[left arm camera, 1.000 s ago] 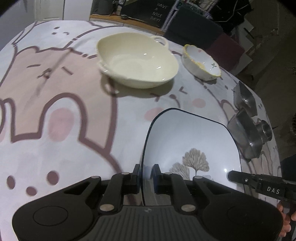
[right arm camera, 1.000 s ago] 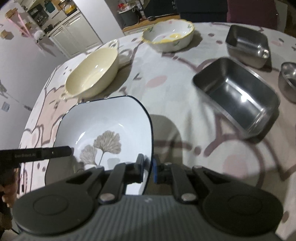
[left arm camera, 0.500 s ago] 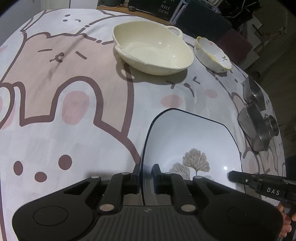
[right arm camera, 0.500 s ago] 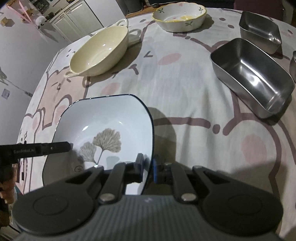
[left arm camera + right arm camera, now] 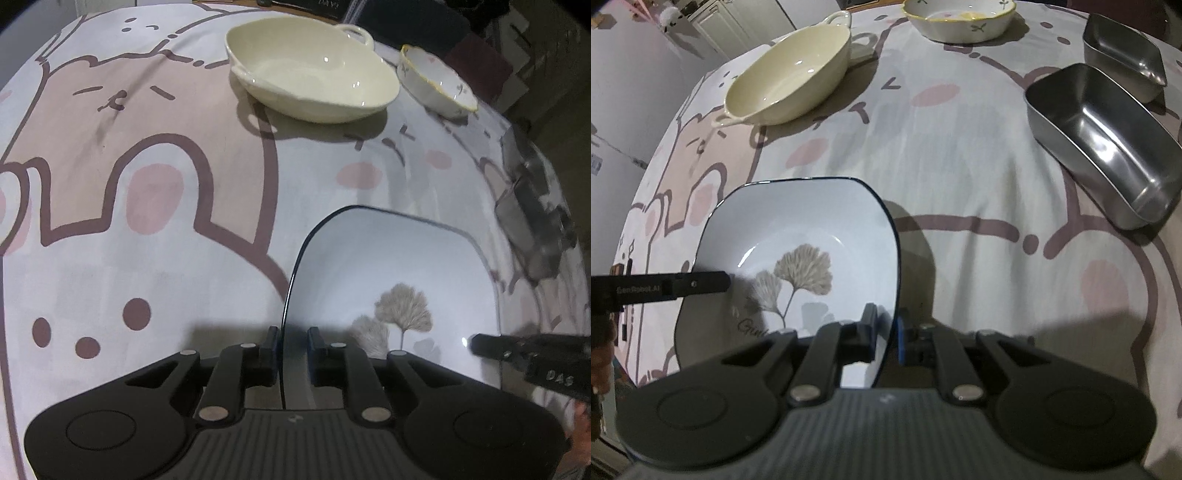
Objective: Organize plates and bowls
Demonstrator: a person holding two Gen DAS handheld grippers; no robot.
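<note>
White with a thin dark rim and a brown ginkgo-leaf print, the squarish plate [image 5: 399, 266] sits in front of you; your left gripper [image 5: 291, 350] pinches its left edge. The other gripper's finger reads "DAS". Beyond stand a cream two-handled dish [image 5: 310, 74] and a yellow-rimmed bowl [image 5: 436, 83] on the cartoon tablecloth [image 5: 147, 221].

From the right wrist, your right gripper [image 5: 884, 334] clamps the plate's [image 5: 798, 236] right edge; "GenRobot.AI" shows opposite. Two steel trays [image 5: 1104, 140] lie nearby.
</note>
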